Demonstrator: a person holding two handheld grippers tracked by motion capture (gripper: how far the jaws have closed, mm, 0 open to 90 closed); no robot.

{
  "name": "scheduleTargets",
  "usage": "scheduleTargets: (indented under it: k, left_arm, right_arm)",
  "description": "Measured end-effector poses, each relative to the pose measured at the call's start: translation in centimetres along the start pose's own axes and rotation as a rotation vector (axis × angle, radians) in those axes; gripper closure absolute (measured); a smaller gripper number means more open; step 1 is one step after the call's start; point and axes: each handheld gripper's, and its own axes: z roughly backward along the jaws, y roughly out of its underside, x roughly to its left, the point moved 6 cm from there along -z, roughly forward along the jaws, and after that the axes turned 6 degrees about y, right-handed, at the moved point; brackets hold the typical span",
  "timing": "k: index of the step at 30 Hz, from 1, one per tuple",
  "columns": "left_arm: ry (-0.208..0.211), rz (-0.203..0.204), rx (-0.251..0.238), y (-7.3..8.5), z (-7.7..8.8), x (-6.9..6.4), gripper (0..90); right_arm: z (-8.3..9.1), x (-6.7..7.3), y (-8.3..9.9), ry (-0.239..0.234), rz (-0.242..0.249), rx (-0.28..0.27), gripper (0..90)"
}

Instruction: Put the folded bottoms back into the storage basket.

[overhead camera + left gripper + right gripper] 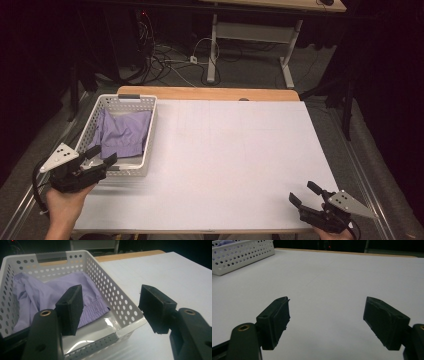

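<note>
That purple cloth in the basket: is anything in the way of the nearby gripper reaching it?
Partly. The left gripper hovers open at the near corner of the white basket, so the perforated wall and rim stand between its jaws and the purple cloth. From above, nothing covers the cloth.

Dim overhead light is falling on the white table (225,165) while the room beyond is sinking into near black, a soft glare is shining off the basket (120,331) floor, and the close jaws are showing blurred and grainy.
</note>
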Motion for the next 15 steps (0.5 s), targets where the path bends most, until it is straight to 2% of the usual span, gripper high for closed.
scheduleTargets:
  k: [15]
  left_arm:
    - [-0.009, 0.014, -0.019, 1.5, 0.9, -0.2, 34.8]
  right_arm:
    - [0.0, 0.0, 0.0, -0.005, -0.003, 0.001, 22.2]
